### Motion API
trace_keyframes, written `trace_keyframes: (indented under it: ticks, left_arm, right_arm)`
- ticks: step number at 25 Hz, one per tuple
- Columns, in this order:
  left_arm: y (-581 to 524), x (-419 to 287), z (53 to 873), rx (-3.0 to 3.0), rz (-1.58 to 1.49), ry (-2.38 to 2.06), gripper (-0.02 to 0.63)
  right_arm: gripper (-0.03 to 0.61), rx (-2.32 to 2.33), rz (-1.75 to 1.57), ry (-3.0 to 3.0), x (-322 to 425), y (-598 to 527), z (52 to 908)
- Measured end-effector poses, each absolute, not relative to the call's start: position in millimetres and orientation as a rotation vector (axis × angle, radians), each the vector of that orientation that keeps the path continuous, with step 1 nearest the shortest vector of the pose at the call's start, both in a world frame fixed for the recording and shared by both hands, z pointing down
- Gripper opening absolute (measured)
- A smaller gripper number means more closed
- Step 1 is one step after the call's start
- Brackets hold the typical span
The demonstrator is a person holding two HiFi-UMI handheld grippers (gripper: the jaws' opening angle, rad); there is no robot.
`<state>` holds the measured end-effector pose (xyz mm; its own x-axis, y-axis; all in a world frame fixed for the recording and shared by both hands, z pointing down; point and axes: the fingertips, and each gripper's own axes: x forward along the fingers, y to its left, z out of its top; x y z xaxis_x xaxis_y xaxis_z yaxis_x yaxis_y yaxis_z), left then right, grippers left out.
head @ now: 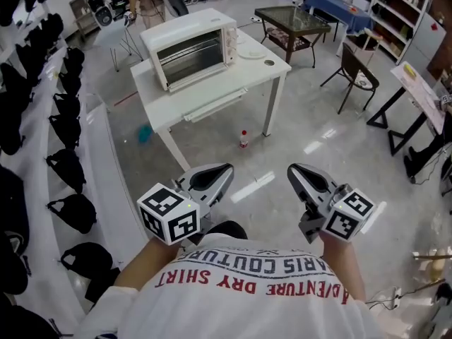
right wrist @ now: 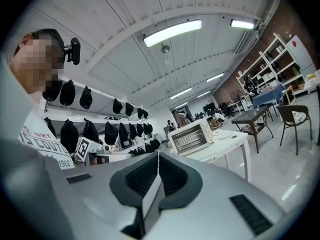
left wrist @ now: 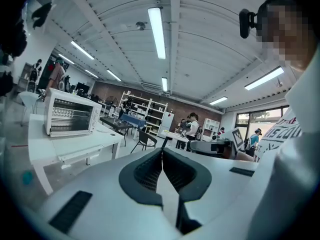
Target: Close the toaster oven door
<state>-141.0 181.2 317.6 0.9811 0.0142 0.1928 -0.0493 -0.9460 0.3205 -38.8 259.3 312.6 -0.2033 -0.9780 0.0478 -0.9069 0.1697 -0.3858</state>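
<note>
Jaws of left gripper (head: 226, 169) and right gripper (head: 292, 168) met, empty; shut tips might skid off far oven door (head: 192, 55).

The white toaster oven (head: 189, 46) stands on a white table (head: 277, 65), its glass door (head: 191, 58) shut.

The toaster oven (head: 191, 48) casing is finished in smooth white, with a clear glass door panel. The bench (head: 258, 68) top is smooth, matt white. The floor (head: 311, 119) is glossy and reflective. The left claw (left wrist: 161, 151) and right claw (right wrist: 158, 156) are shelled in smooth grey plastic, with dark ribbed pads.
</note>
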Motion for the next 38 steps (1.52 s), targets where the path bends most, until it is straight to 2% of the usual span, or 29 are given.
trace_keyframes:
  ticks: [12, 26, 34, 36, 38]
  left_arm:
    - [104.9, -103.0, 355.7, 2.723, 0.318, -0.1, 0.029]
    - [-36.2, 16.9, 385.3, 2.646, 0.348, -0.137, 0.029]
    - [-104.4, 34.2, 402.4, 2.629, 0.337, -0.317, 0.031]
    - [-113.5, 30.2, 404.8, 2.625, 0.351, -0.364, 0.032]
    - [-120.5, 22.1, 407.1, 2.61, 0.36, -0.406, 0.032]
  right_arm:
    - [0.026, -1.801, -0.597, 2.238, 4.8, 185.8, 348.8]
    - [0.026, -1.722, -0.726, 2.303, 128.5, 28.1, 370.5]
    - [0.029, -1.686, -0.791, 2.373, 178.5, -35.2, 387.3]
    - [0.052, -1.68, -0.795, 2.387, 183.5, -45.0, 387.8]
    - [0.113, -1.659, -0.807, 2.41, 183.2, -53.9, 389.1]
